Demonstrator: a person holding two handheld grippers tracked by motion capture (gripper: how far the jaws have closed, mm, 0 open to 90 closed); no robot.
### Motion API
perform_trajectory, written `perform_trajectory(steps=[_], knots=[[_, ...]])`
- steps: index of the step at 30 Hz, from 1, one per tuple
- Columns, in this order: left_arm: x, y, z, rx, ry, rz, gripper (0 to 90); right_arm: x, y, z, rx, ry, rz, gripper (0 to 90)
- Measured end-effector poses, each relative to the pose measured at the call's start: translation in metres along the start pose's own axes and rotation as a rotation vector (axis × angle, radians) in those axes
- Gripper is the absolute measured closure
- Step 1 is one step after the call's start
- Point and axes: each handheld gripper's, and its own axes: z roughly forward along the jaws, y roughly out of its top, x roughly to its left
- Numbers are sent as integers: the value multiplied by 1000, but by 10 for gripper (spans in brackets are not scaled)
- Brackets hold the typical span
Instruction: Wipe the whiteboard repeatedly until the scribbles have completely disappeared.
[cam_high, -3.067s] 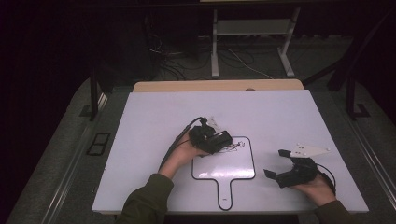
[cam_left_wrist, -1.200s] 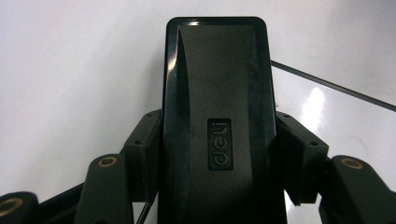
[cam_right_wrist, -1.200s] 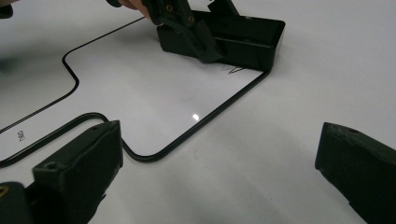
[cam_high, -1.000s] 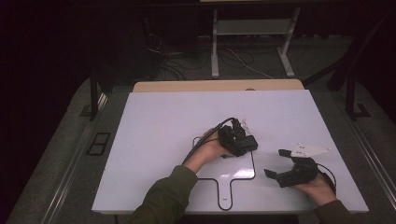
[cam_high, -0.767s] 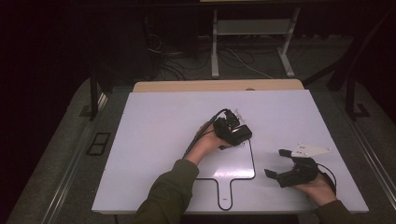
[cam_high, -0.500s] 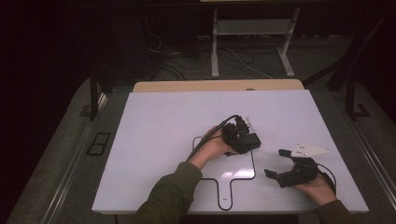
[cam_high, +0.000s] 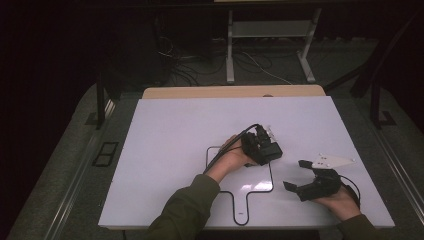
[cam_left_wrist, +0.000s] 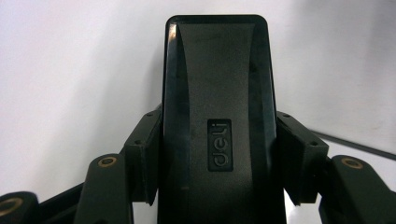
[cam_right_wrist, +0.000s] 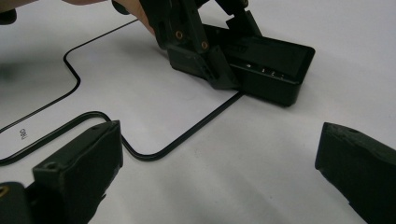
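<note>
In our left gripper view, the black jaws of our left gripper (cam_left_wrist: 219, 177) are pinched on the two long sides of a black block (cam_left_wrist: 217, 107), an oblong thing with a small embossed label low on its top face; it runs up the middle of the frame over the white board (cam_left_wrist: 70, 70). In the right gripper view that same block (cam_right_wrist: 275, 65) lies in the upper right of the frame, its lower edge touching the board just beside a thin black outline (cam_right_wrist: 187, 140), with the left gripper (cam_right_wrist: 196, 56) clamped over it from the upper left.

Our right gripper (cam_right_wrist: 219, 182) shows its two jaws spread wide at the bottom corners of that frame, bare board between them, well apart from the block.

From the high view, our left hand (cam_high: 235, 157) sits at centre frame, wrist bent, the green-sleeved forearm (cam_high: 187, 210) rising from the bottom edge and angling up and right. The block (cam_high: 267, 150) is at the outline's upper right corner. Our right hand (cam_high: 342, 202) rests low at the lower right, cupping its gripper (cam_high: 305, 177) from below, jaws pointing left toward the outline.
</note>
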Motion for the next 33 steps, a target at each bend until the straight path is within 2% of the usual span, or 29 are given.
perform_trajectory(steps=[2, 3, 4, 5, 7, 8, 10, 11, 13, 14, 15, 17, 19, 20, 22, 23, 25, 27, 29, 31, 33], knots=[[10, -3, 0, -13, 36, -29, 396, 0, 0, 0, 2, -1, 0, 0], [16, -5, -1, -20, 53, -62, 396, 0, 0, 0, 2, -1, 0, 0], [22, -7, -3, -2, 48, -61, 395, 0, 0, 0, 2, -1, -1, 0], [24, -8, -3, -23, 36, -89, 395, 0, 0, 0, 1, 0, 2, 0], [21, -8, -3, -17, 40, -78, 395, -1, 0, -1, -1, 0, 0, 0], [19, -7, -3, -6, 37, -60, 395, -1, 0, 0, -1, 0, 0, 0], [13, -6, -4, 3, -6, -41, 395, -1, 0, 0, -1, 0, 1, 0], [9, -6, -2, -16, -7, -36, 395, -1, 0, 0, -2, 1, 0, 0], [4, -5, -2, -10, -12, -20, 395, 0, 0, 0, 0, 0, -1, 0], [6, -5, -3, -5, -13, -12, 395, 0, 0, 0, 0, 0, -1, 0], [7, -6, -2, -21, 0, -33, 395, 0, 0, 0, 0, 0, 0, 0], [18, -9, -4, -16, 38, -54, 395, 0, 0, 0, 0, 0, 1, 0], [27, -13, -5, -31, 42, -95, 395, 0, 0, -1, 0, -1, -1, 0], [27, -14, -5, -48, 36, -119, 395, 0, 0, -1, 0, 0, -1, 0], [23, -12, -6, -14, 45, -75, 395, 0, 0, 0, 1, 2, 0, 0], [18, -10, -4, -23, 21, -81, 395, 0, 0, 0, 1, 1, 1, 0], [8, -7, -3, -21, -12, -35, 395, 0, 0, 0, 1, 2, 0, 0], [0, -5, -1, -22, -16, -4, 395, 0, 0, 0, 2, 2, -1, 0], [6, -5, -1, -27, -15, -25, 395, 0, 0, 0, 4, 3, 0, 0], [19, -9, -1, -43, 25, -67, 395, 0, 0, 1, 3, 3, -2, 0], [26, -12, -3, -64, 7, -111, 395, 1, 0, 0, 4, 5, -3, 0]])
